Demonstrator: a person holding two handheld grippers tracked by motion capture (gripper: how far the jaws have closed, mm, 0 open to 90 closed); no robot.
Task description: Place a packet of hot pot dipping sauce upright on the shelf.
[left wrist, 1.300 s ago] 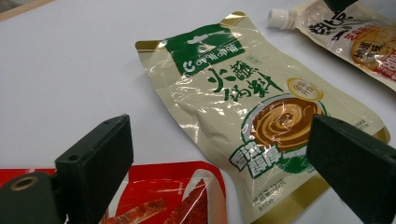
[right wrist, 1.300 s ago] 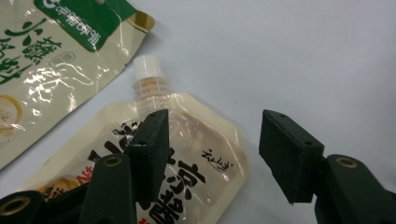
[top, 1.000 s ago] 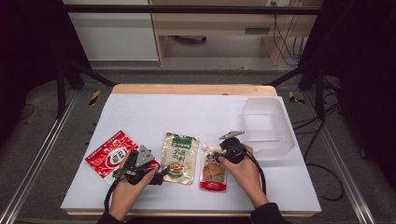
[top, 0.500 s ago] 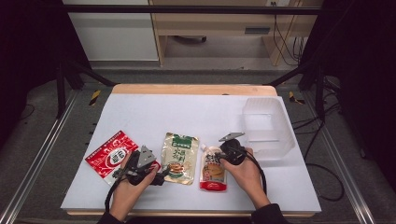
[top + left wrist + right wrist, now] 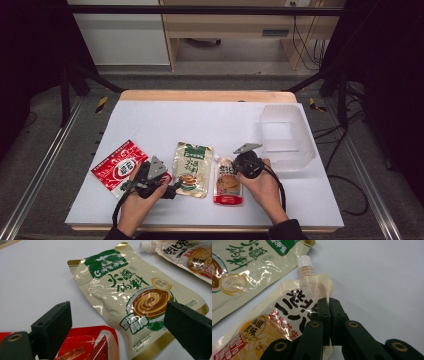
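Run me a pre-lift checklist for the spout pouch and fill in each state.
1. Right gripper shut on the spout pouch: ok, the fingers pinch its top corner beside the spout.
2. Grip depth: cannot tell; just a thin edge shows between the fingers, so it may slip.
3. Cap on the spout: ok, it looks closed.
4. Pouch free of the green pouch: ok, they lie side by side without overlap.
5. Left gripper out of the way: ok, open above the green pouch and red pouch, holding nothing.
6. Clear bin ready: ok, it looks empty, beyond the right hand.
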